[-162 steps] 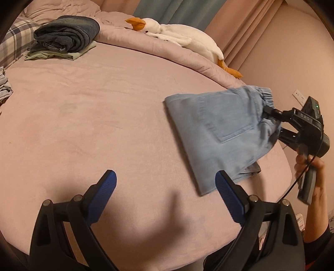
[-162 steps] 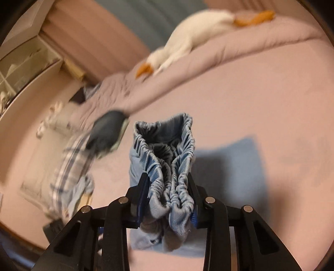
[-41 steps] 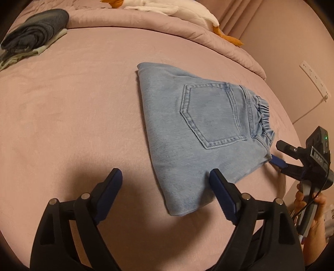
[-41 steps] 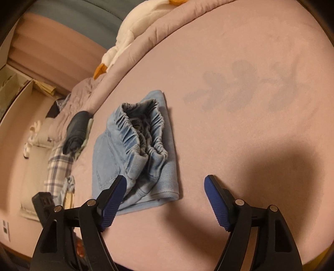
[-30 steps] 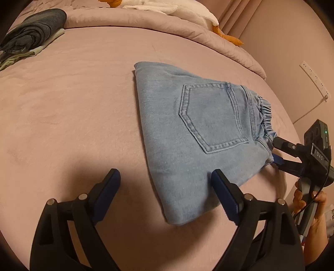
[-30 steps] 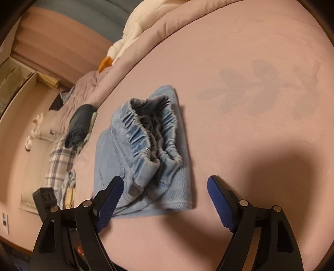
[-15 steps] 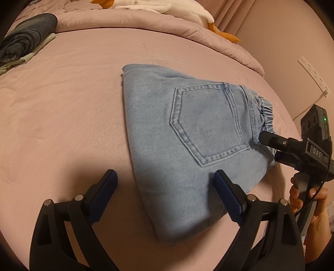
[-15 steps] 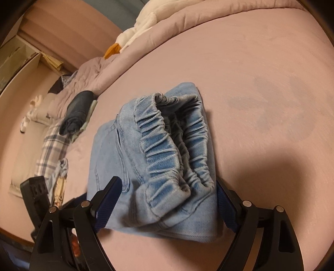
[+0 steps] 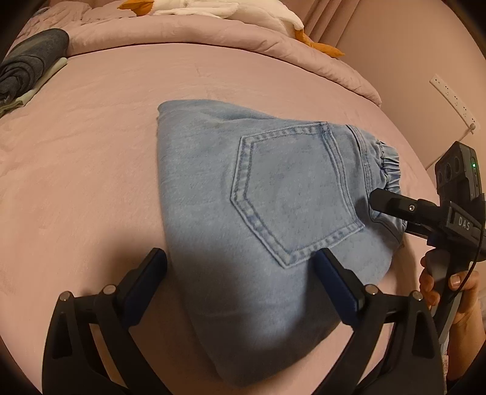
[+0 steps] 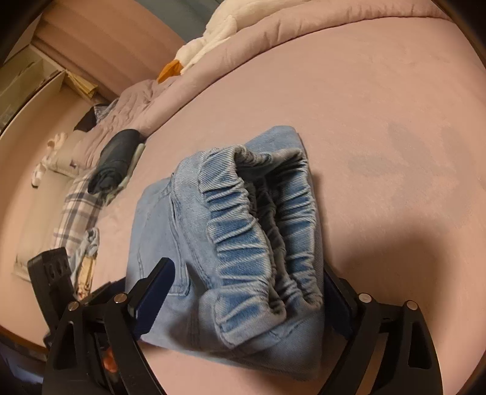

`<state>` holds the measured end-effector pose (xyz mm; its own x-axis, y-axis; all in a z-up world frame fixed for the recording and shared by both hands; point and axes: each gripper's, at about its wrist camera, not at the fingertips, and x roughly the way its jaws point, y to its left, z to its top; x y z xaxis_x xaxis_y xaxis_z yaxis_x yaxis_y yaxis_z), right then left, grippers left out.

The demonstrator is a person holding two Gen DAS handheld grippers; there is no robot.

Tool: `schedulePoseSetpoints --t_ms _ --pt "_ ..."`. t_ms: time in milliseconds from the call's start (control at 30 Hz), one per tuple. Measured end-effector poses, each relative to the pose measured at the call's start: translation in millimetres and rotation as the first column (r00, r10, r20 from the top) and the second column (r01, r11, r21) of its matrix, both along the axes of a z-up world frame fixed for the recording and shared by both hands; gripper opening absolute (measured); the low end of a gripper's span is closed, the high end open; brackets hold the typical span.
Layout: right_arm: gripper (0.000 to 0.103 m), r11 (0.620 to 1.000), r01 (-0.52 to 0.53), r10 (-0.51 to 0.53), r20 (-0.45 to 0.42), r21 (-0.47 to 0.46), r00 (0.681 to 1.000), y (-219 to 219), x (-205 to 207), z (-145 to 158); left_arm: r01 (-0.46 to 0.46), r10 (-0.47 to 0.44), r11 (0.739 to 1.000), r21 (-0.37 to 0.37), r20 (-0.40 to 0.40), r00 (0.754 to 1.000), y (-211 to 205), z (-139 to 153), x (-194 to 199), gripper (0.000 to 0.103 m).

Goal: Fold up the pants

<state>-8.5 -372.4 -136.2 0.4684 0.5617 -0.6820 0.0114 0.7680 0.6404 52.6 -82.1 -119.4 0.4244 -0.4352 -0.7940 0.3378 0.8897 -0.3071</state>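
Folded light-blue denim pants (image 9: 273, 194) lie flat on the pink bed (image 9: 91, 152), back pocket up. My left gripper (image 9: 240, 282) straddles their near folded corner. Its jaws are opening, with denim between them and the blue pads (image 9: 145, 282) not pressing. In the right wrist view the elastic waistband (image 10: 243, 231) bulges between the jaws of my right gripper (image 10: 246, 288). These jaws are opening too, and the right pad is partly hidden behind the cloth. The right gripper (image 9: 395, 209) also shows in the left wrist view, at the waistband end, held by a hand (image 9: 455, 285).
A stack of folded dark clothes (image 9: 30, 63) sits at the far left of the bed, beside a plaid cloth (image 10: 76, 212). A rolled pink quilt (image 9: 212, 36) with a white plush goose (image 9: 218, 9) lines the far edge. The bed's right edge meets a wall with a power strip (image 9: 452, 100).
The pants, earlier lifted by the waistband in the right gripper, now lie flat and released. Both grippers have closed in on the pants and their jaws stand wider.
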Motion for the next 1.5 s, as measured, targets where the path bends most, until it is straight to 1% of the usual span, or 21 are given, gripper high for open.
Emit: schedulePoseSetpoints --t_ms 133,200,400,567,900,1133,1233,1367,1433,1500 --pt "0.095 1.000 -0.014 0.014 0.009 -0.027 1.000 6 4 1 0.009 -0.009 1.000 0.000 0.002 1.000 -3 -1 3 0.101" --pt "0.097 0.999 -0.026 0.026 0.016 -0.044 1.000 9 6 2 0.012 -0.012 1.000 0.001 0.005 1.000 -5 -1 5 0.101" --pt "0.100 0.995 -0.045 0.047 0.028 -0.091 0.998 17 11 3 0.021 -0.021 1.000 -0.002 0.011 1.000 -9 -2 10 0.102" --pt "0.100 0.994 -0.044 0.048 0.038 -0.098 0.998 17 14 2 0.025 -0.025 1.000 -0.006 0.015 1.000 -13 -2 15 0.102" --pt "0.100 0.988 -0.063 0.071 0.054 -0.143 0.996 22 22 3 0.032 -0.031 0.999 -0.020 0.017 0.999 -15 -3 21 0.101" --pt "0.100 0.966 -0.079 0.099 0.073 -0.248 0.992 34 19 4 0.036 -0.036 0.999 0.001 0.030 0.999 -17 -2 20 0.101" --pt "0.100 0.969 -0.070 0.090 0.076 -0.236 0.993 30 20 4 0.035 -0.035 0.999 0.002 0.034 0.999 -15 -2 19 0.097" --pt "0.095 0.970 -0.060 0.079 0.073 -0.235 0.994 25 19 5 0.029 -0.029 1.000 0.004 0.044 0.999 -11 -2 17 0.089" --pt "0.092 0.972 -0.053 0.071 0.073 -0.228 0.995 25 18 6 0.018 -0.018 1.000 0.002 0.052 0.998 -9 -1 15 0.079" --pt "0.089 0.967 -0.048 0.067 0.068 -0.248 0.995 27 17 6 0.002 -0.002 1.000 0.008 0.056 0.998 -8 0 15 0.074"
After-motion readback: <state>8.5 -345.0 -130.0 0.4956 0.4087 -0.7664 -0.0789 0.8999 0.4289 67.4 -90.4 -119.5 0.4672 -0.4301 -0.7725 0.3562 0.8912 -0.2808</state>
